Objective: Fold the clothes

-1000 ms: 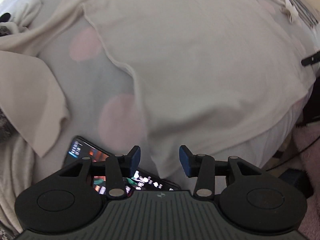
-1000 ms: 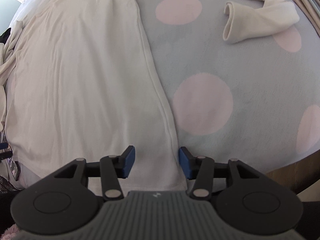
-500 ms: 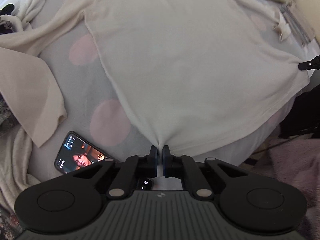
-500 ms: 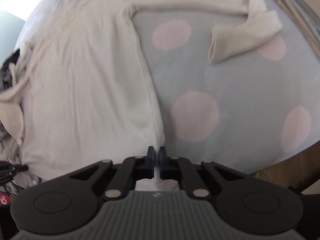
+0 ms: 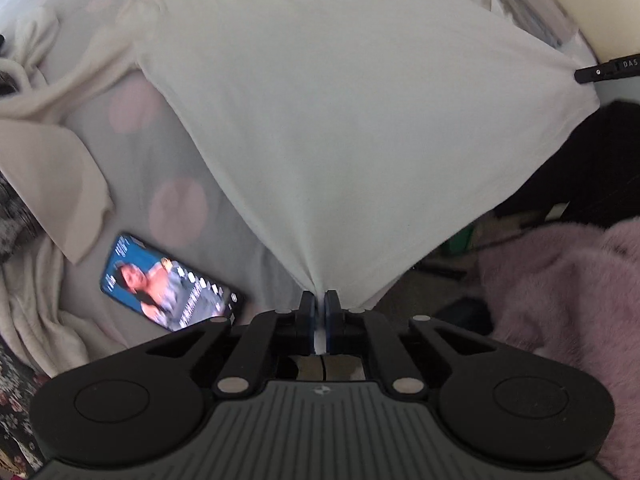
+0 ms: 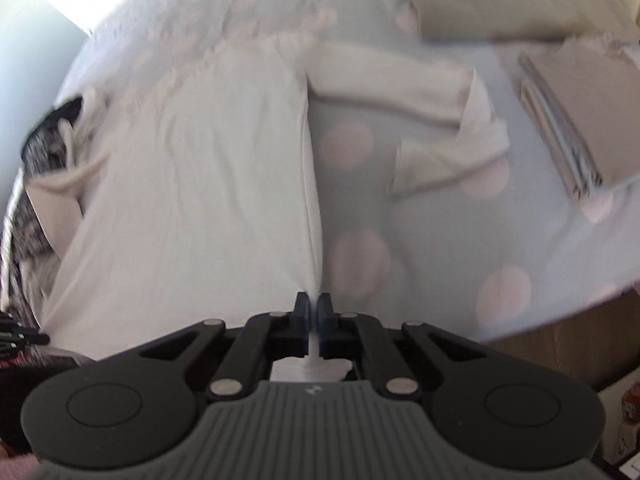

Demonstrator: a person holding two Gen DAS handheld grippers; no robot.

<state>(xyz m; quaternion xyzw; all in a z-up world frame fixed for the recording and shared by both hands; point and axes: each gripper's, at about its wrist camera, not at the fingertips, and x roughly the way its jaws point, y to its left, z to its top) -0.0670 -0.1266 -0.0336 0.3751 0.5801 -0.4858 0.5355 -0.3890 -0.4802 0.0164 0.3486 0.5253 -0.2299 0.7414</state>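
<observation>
You see the cream long-sleeved shirt [image 5: 320, 120] lifted at both hem corners, its sleeves lying on the dotted bed.

The right wrist view is smeared: the folded stack [image 6: 576, 136] shows no detail. The shirt [image 5: 340, 120] hides the bed [image 5: 168, 152] beneath it. The phone [image 5: 168, 284] screen is blurred, its lower corner behind the left gripper [image 5: 319, 304].

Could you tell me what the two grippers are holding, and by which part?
Both grip the cream shirt: left gripper and right gripper each pinch a bottom hem corner.
</observation>
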